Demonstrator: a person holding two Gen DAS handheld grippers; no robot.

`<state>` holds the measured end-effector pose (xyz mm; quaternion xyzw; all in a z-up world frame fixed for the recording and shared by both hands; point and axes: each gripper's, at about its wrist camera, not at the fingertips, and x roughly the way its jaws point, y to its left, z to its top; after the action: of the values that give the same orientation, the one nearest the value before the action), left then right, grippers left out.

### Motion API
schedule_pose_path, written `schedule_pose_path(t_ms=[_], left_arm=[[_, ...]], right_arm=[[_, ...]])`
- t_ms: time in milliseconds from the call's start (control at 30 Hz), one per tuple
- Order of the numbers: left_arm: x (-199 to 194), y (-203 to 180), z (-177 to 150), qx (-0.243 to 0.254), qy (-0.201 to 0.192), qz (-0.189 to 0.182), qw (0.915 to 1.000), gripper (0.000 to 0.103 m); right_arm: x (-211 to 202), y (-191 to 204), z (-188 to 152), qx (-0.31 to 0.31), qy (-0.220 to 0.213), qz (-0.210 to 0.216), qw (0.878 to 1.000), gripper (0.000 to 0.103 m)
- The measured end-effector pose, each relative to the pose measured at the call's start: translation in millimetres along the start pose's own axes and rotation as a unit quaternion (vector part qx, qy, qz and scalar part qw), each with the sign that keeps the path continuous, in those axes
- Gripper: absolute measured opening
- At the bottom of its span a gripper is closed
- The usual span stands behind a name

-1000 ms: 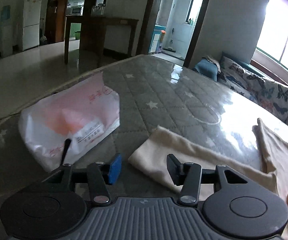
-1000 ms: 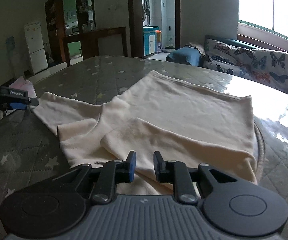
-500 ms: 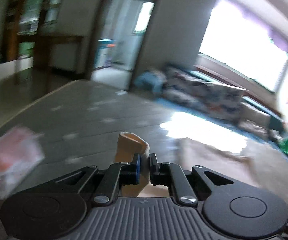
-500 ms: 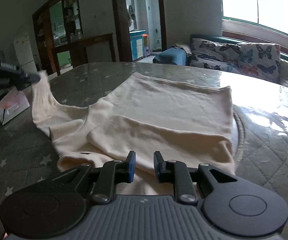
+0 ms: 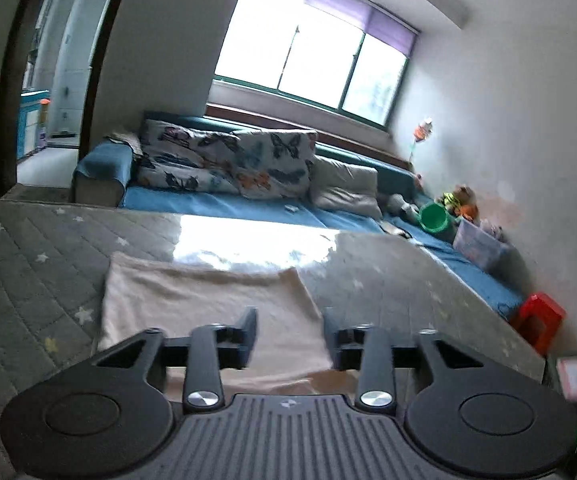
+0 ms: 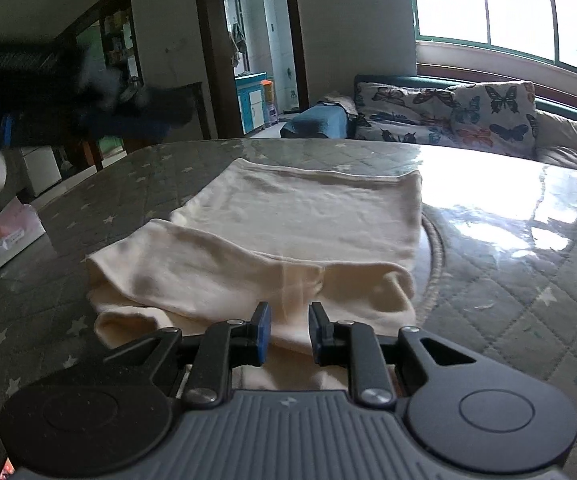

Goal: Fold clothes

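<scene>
A cream garment [image 6: 296, 232] lies on the grey star-quilted mattress [image 6: 508, 280], with both sleeves folded in over its near part. It also shows in the left wrist view [image 5: 204, 304]. My left gripper [image 5: 290, 334] is open and empty, held just above the garment. In the right wrist view the left gripper shows as a dark blur [image 6: 48, 92] at the upper left. My right gripper [image 6: 288, 332] is slightly open and empty, low over the garment's near edge.
A pink and white plastic bag [image 6: 12, 228] lies at the mattress's left edge. A blue sofa with butterfly cushions [image 5: 228, 164] runs along the far side under the window. A red stool [image 5: 540, 320] and toys stand by the right wall.
My left gripper shut on the left sleeve, swung it over onto the garment, then opened and let it go. The right gripper has barely moved.
</scene>
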<state>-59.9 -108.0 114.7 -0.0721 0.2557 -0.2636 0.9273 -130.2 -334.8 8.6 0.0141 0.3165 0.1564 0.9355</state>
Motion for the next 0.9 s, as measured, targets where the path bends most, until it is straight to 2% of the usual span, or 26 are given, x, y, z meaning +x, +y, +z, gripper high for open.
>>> schedule_pose_path(t_ms=[100, 200, 300, 433, 700, 833, 867, 900], left_arm=[[-15, 26, -12, 0.010, -0.002, 0.039, 0.9992, 0.044], [-32, 61, -28, -0.001, 0.012, 0.091, 0.9958, 0.044], [-49, 86, -48, -0.003, 0.036, 0.116, 0.9926, 0.044], [-63, 92, -72, 0.023, 0.064, 0.101, 0.9925, 0.046], [-38, 80, -83, 0.059, 0.074, 0.081, 0.9922, 0.046], [-20, 80, -85, 0.072, 0.080, 0.101, 0.9890, 0.044], [-16, 81, -85, 0.074, 0.081, 0.108, 0.9881, 0.036], [-15, 81, -86, 0.077, 0.080, 0.117, 0.9869, 0.022]], right_arm=[[0, -4, 0, 0.004, 0.000, 0.000, 1.000, 0.025], [1, -7, 1, 0.009, 0.000, -0.001, 1.000, 0.025], [2, -10, 2, 0.015, 0.001, 0.000, 1.000, 0.026], [18, -10, 5, 0.031, 0.016, 0.008, 0.999, 0.026], [37, -3, 6, 0.039, 0.037, 0.006, 0.999, 0.027], [39, -2, 7, 0.034, 0.039, 0.000, 0.999, 0.016], [38, -3, 7, 0.034, 0.039, -0.002, 0.999, 0.014], [38, -3, 7, 0.033, 0.038, -0.003, 0.999, 0.011]])
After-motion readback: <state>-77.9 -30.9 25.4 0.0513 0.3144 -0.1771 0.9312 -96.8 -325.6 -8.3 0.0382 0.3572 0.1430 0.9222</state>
